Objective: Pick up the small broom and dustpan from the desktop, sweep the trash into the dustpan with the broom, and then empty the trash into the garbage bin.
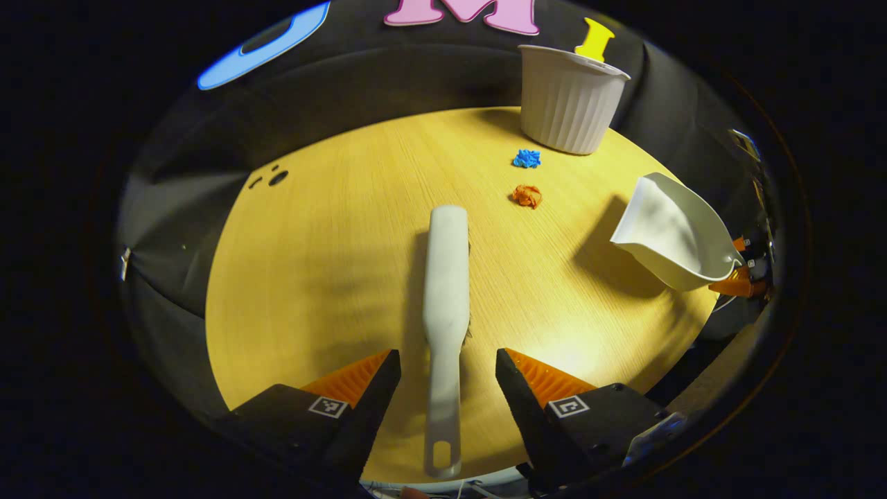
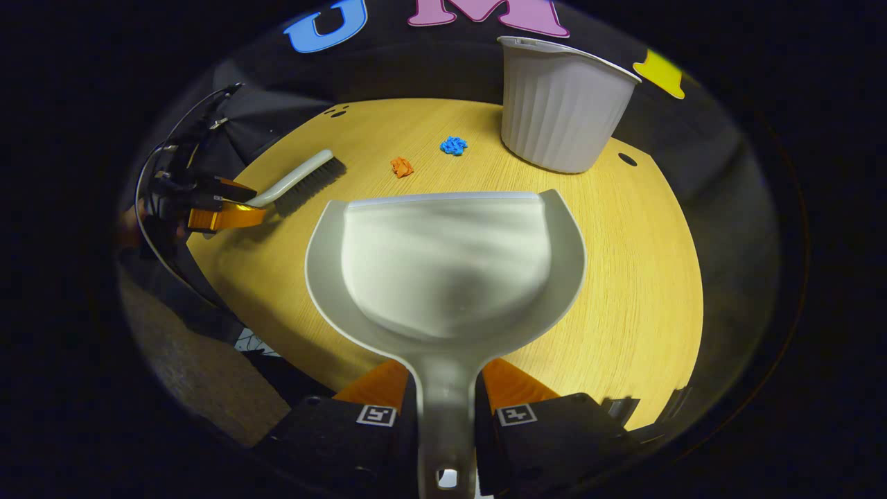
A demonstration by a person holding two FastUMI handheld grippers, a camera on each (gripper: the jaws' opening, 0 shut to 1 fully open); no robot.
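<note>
Straddling the broom handle (image 1: 443, 388), your left gripper (image 1: 448, 367) stands wide open in the left gripper view, fingers either side of the handle with a clear gap on both; nothing is gripped. Small broom (image 1: 447, 277) lies flat on the wooden desktop (image 1: 312, 263), white back up, bristles just peeking out at its right edge, hang-hole end nearest you. To do this step well, I judge you should lower until the pads bracket the narrow handle, centre it, then close squarely so the broom will not twist. Ahead lie an orange paper scrap (image 1: 527, 195) and a blue scrap (image 1: 527, 159), near each other, just short of the ribbed white garbage bin (image 1: 568, 100). Dustpan (image 1: 672, 239) hangs tilted at the right, off the desktop.

In the right gripper view, your right gripper (image 2: 445, 388) is closed on the dustpan's handle (image 2: 445, 409), both fingers pressing its sides. Dustpan (image 2: 443, 267) is pale, smooth and shallow, with its straight lip facing the scraps. Orange scrap (image 2: 401, 167) and blue scrap (image 2: 454, 145) sit beyond that lip; the bin (image 2: 561, 111) stands upright behind them. Broom (image 2: 298, 181) shows dark bristles there, with the left gripper (image 2: 222, 211) at its handle end.
</note>
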